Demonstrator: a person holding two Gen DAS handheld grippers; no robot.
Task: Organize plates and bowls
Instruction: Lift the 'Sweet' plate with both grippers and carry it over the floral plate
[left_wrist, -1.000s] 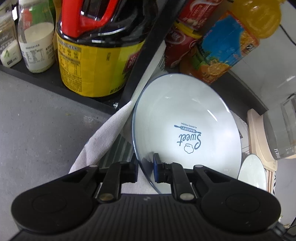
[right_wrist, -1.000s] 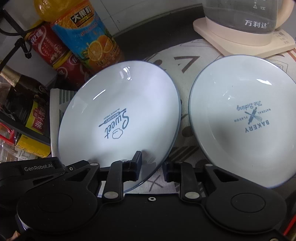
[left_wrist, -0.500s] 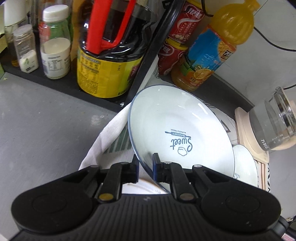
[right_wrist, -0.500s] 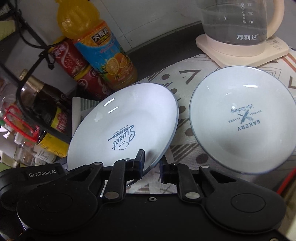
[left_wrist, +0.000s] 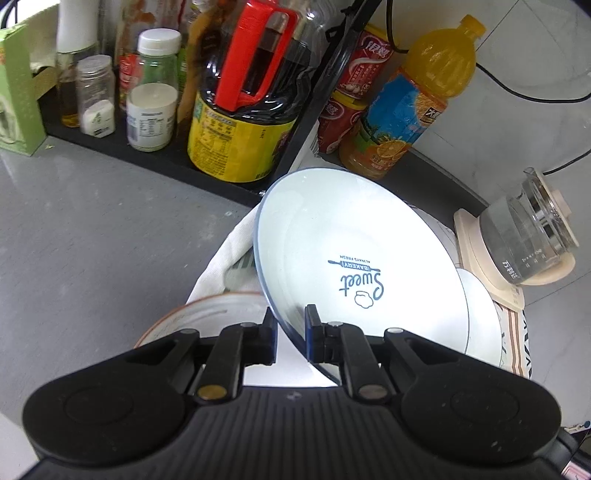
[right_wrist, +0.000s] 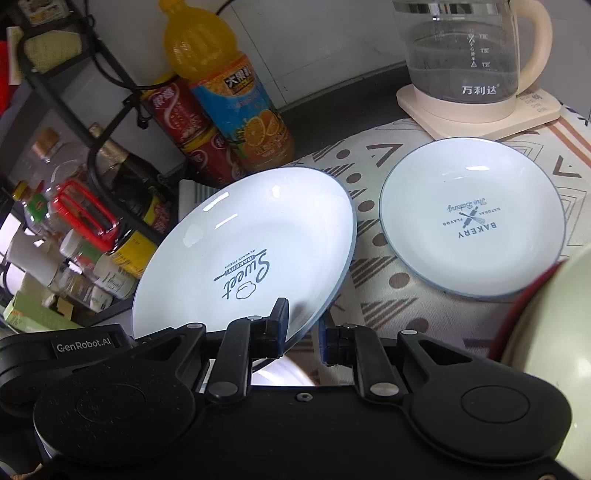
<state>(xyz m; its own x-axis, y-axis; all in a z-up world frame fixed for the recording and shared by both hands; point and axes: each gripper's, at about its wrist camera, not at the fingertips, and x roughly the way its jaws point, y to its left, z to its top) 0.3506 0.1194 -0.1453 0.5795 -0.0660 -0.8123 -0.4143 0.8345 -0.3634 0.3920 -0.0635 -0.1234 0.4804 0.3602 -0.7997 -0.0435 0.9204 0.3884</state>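
Observation:
Both grippers are shut on the near rim of one white "Sweet Bakery" plate (left_wrist: 354, 258), which is lifted and tilted above the patterned cloth (right_wrist: 376, 288). My left gripper (left_wrist: 290, 332) pinches its rim at the left. My right gripper (right_wrist: 303, 332) pinches the same plate (right_wrist: 243, 251) at its lower right rim. A second white "Bakery" plate (right_wrist: 472, 218) lies flat on the cloth to the right and also shows in the left wrist view (left_wrist: 480, 317). A bowl with a brown rim (left_wrist: 207, 314) sits below the left gripper. A pale bowl with a red rim (right_wrist: 550, 314) is at the right edge.
A black rack (left_wrist: 155, 162) holds a soy sauce jug (left_wrist: 243, 110), jars and bottles at the back left. An orange juice bottle (right_wrist: 229, 96) and red cans (right_wrist: 184, 122) stand behind the plates. A glass kettle (right_wrist: 465, 55) sits on a cream base at the back right.
The held plate has been lifted up and pulled back from the rack, with both grippers still on it. The bowls below have come into view.

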